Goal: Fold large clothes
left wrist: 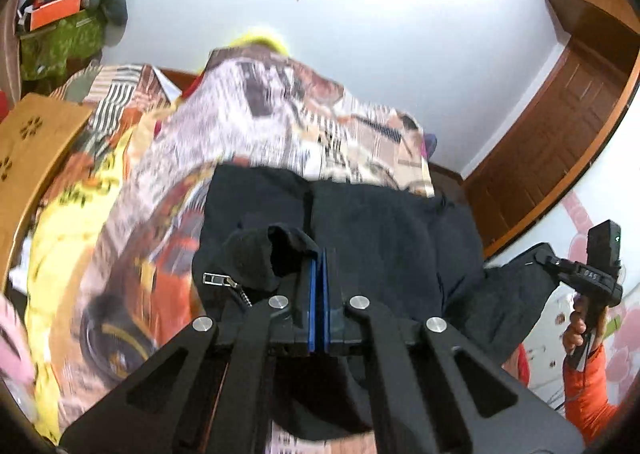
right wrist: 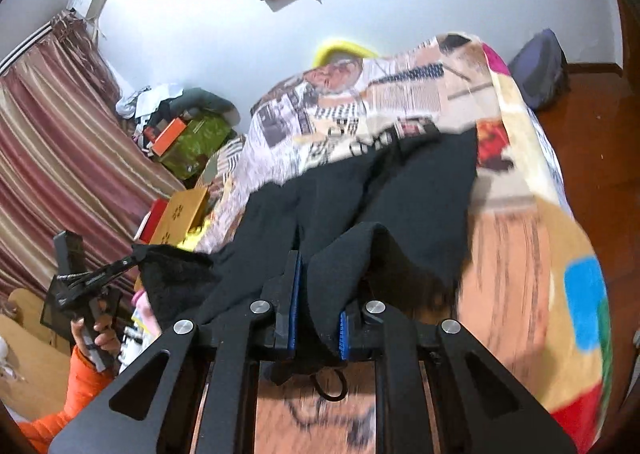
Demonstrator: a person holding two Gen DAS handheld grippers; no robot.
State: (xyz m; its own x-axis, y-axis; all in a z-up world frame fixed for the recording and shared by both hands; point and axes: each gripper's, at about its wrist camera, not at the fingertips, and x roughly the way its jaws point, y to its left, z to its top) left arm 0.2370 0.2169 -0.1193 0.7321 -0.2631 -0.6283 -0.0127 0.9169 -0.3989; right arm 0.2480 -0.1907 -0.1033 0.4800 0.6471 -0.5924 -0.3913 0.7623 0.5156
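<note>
While both pinch the black garment (left wrist: 380, 238), left claw (left wrist: 319, 266), right claw (right wrist: 320, 294), patterned blanket (right wrist: 520, 246) beneath.

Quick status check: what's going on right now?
Left gripper and right gripper shut on black garment. Garment lifted over patterned blanket. Nothing blocking.

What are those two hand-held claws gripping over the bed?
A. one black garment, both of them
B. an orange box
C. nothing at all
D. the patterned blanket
A: the left gripper and the right gripper each pinch an edge of the black garment, raised above the patterned blanket.
</note>
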